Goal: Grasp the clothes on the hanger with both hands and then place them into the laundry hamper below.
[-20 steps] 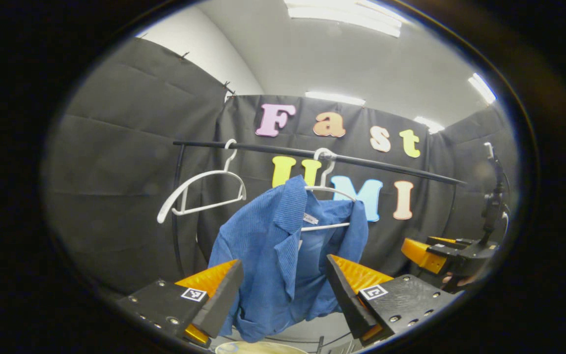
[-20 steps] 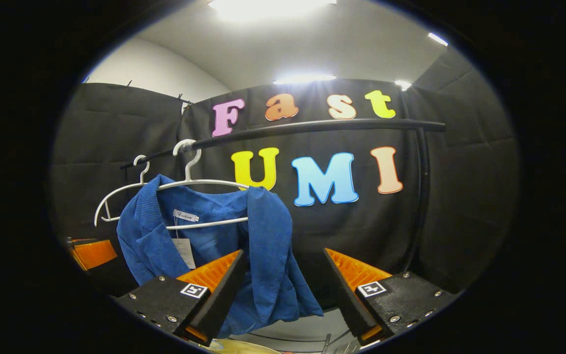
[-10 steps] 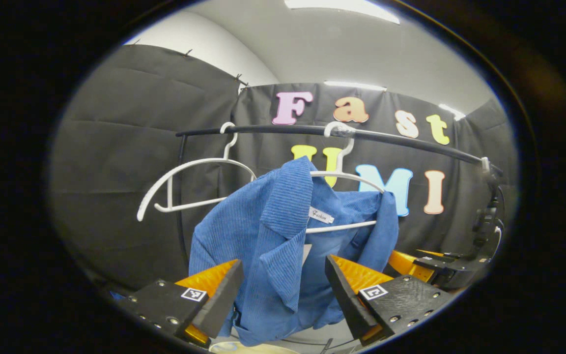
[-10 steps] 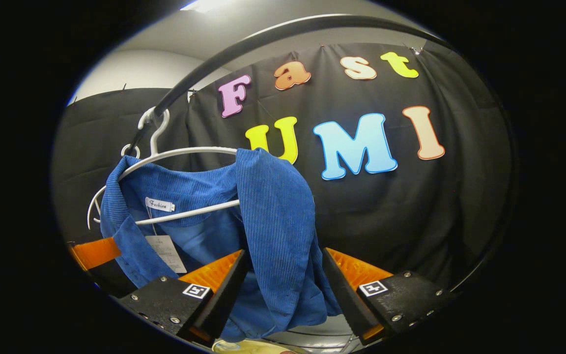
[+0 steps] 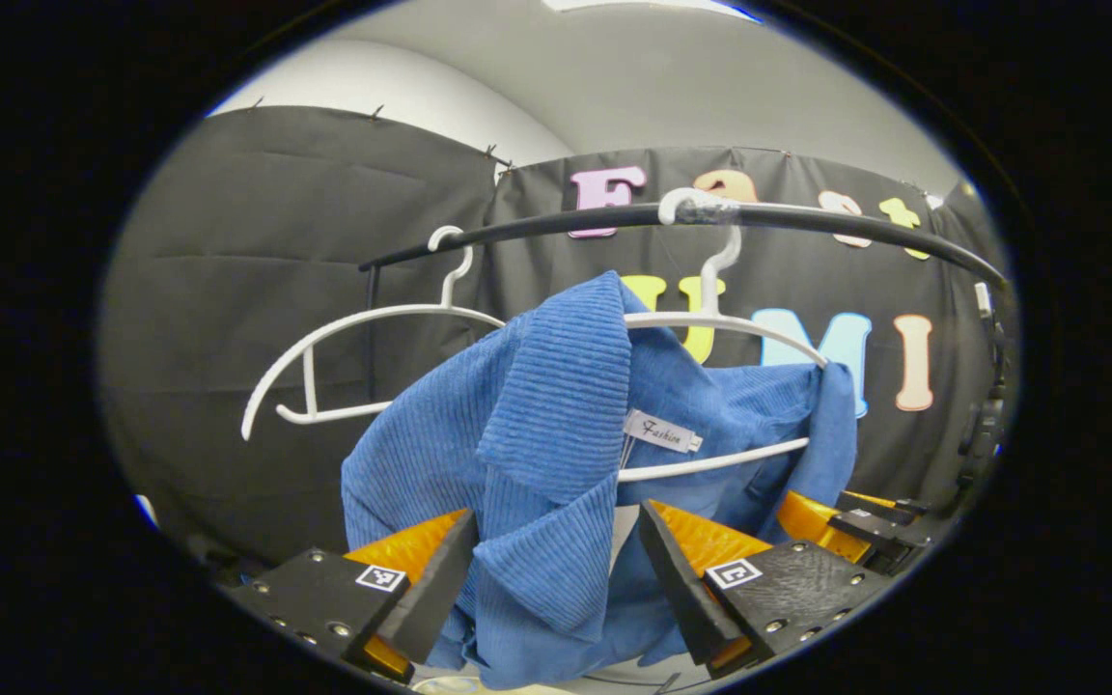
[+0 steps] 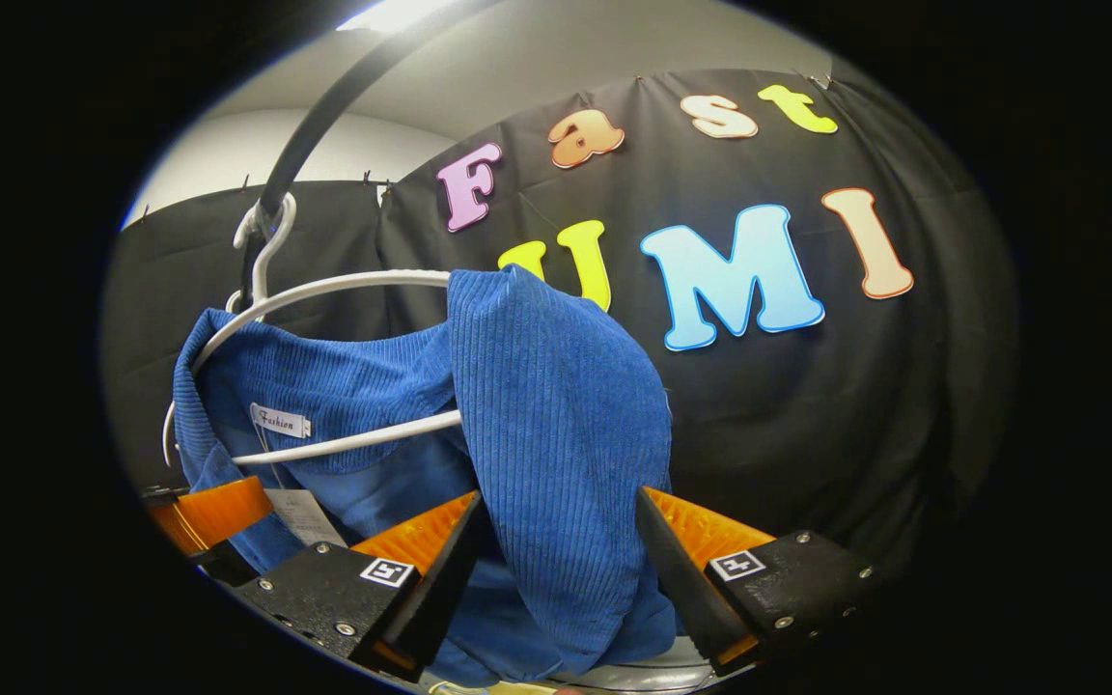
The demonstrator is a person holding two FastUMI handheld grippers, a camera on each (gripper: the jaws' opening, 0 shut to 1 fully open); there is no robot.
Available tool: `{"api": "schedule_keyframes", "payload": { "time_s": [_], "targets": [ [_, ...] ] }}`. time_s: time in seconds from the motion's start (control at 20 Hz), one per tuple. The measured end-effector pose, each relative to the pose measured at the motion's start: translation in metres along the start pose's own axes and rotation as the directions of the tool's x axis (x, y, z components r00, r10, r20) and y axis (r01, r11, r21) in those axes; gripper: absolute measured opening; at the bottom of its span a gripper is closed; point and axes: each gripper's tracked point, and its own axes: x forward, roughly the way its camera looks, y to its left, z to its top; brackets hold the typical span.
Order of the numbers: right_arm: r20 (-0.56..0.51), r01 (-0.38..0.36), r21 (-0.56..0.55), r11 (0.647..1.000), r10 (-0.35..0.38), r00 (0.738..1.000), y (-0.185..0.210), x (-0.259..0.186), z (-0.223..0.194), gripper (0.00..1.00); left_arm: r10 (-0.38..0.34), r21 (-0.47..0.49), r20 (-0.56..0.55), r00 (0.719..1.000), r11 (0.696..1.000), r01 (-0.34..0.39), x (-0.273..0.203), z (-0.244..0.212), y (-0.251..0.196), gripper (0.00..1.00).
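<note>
Blue shirt (image 5: 556, 434) hangs on white hanger (image 5: 720, 323) on black rail (image 5: 807, 220). Left gripper (image 5: 556, 569) wide open, collar fold between fingers, ungripped. Right gripper (image 6: 556, 569) wide open astride shirt shoulder.

left gripper (image 5: 556, 569): black screw-studded finger mounts, square tag markers at 7 and 5 o'clock. right gripper (image 6: 556, 569) same.
</note>
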Motion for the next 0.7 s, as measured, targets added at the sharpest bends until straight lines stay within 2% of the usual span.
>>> {"api": "schedule_keyframes", "payload": {
  "time_s": [0.2,0.35,0.5,0.55,0.6,0.7],
  "targets": [
    [0.007,-0.004,-0.019,1.0,0.004,1.0,0.002,0.014,0.001,0.95,0.039,-0.004,-0.009,0.999,0.999,-0.039,0.008,-0.006,0.005,0.96],
    [0.011,-0.012,-0.052,0.999,0.013,1.0,0.004,0.02,0.003,0.94,0.031,-0.005,-0.001,1.0,0.999,-0.031,0.009,-0.005,0.005,0.96],
    [0.022,-0.01,-0.051,0.999,0.011,1.0,0.002,0.019,0.001,0.82,0.026,0.005,0.016,1.0,1.0,-0.026,0.006,-0.001,0.005,0.72],
    [0.029,-0.01,-0.041,0.999,0.011,1.0,0.001,0.019,0.002,0.68,0.04,0.011,0.025,0.999,0.999,-0.04,0.005,0.0,0.008,0.65],
    [0.035,-0.007,-0.028,1.0,0.008,0.999,-0.002,0.018,0.002,0.56,0.058,0.01,0.035,0.998,0.998,-0.059,0.005,0.001,0.014,0.52],
    [0.043,-0.009,0.013,1.0,0.008,0.999,-0.007,0.02,0.004,0.36,0.041,-0.008,0.047,0.998,0.999,-0.041,0.005,0.001,0.011,0.27]
  ]
}}
